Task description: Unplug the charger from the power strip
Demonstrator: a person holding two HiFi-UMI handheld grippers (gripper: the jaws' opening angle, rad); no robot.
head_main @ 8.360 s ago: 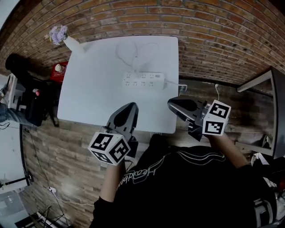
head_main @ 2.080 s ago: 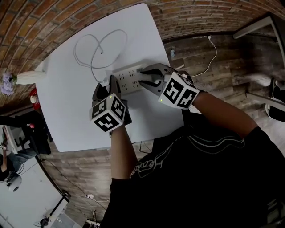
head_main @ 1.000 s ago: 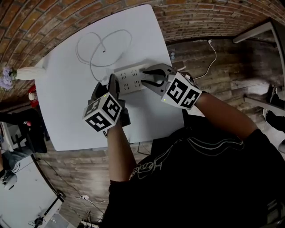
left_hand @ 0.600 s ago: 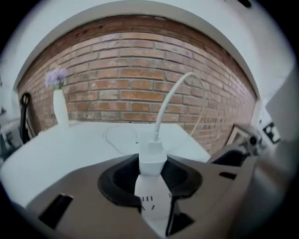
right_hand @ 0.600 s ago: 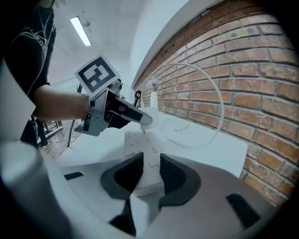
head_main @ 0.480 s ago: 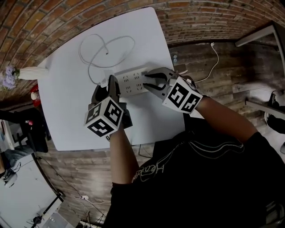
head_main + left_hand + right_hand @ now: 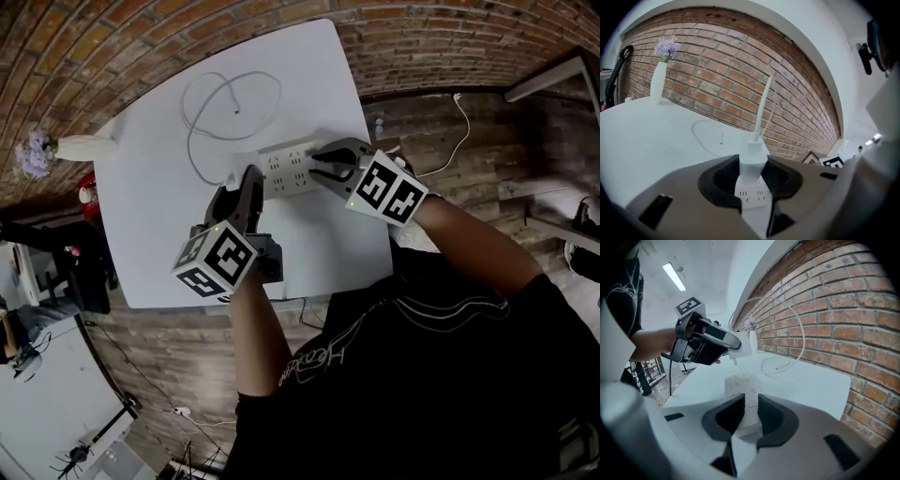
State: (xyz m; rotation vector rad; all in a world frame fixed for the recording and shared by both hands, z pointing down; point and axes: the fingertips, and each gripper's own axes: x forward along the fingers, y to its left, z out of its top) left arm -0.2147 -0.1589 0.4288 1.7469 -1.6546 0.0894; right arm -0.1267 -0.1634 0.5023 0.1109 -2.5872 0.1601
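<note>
The white power strip (image 7: 286, 169) lies on the white table (image 7: 169, 253). My left gripper (image 7: 239, 186) is shut on the white charger (image 7: 752, 159), which hangs just above the strip (image 7: 752, 197) with its prongs free. In the right gripper view the charger (image 7: 743, 348) shows in the left gripper (image 7: 733, 345) over the strip (image 7: 740, 380). Its white cable (image 7: 230, 103) loops across the far side of the table. My right gripper (image 7: 319, 161) grips the strip's right end, its jaws closing on it (image 7: 747, 416).
A white vase (image 7: 80, 147) with purple flowers stands at the table's far left corner. A brick wall runs behind the table. A red object (image 7: 84, 195) sits beyond the left edge. Another cable (image 7: 450, 131) lies on the wooden floor to the right.
My left gripper has risen with the charger, lifting it out of the power strip and towards me. The right gripper has stayed on the strip's end.
</note>
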